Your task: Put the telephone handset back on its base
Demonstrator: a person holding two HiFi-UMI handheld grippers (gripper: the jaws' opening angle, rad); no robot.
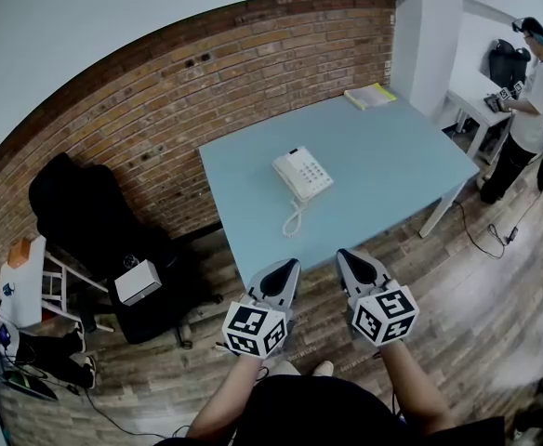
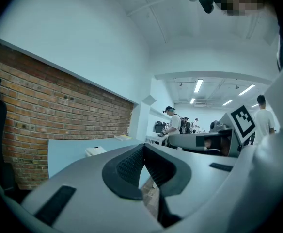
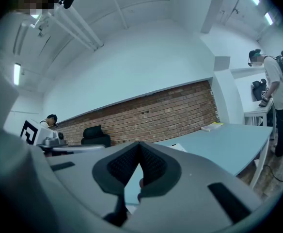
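**A:** What are the tongs doing?

**B:** Both pairs are closed, tips together, with nothing between them. The left tongs (image 1: 288, 268) and right tongs (image 1: 346, 256) sit side by side at the lower middle of the head view, just short of the counter's (image 1: 392, 156) near edge.

**A:** And the telephone?

**B:** The telephone (image 1: 302, 173) stands mid-counter, above the tongs in the frame and well apart from them. Its coiled cord (image 1: 293, 219) trails toward the near edge.

**A:** Is the handset back?

**B:** The handset (image 1: 286, 168) seems to lie along the base's left side, as if seated, though it's too small to be certain. If so, nothing is left. If it's only resting askew, it must be lifted and seated.
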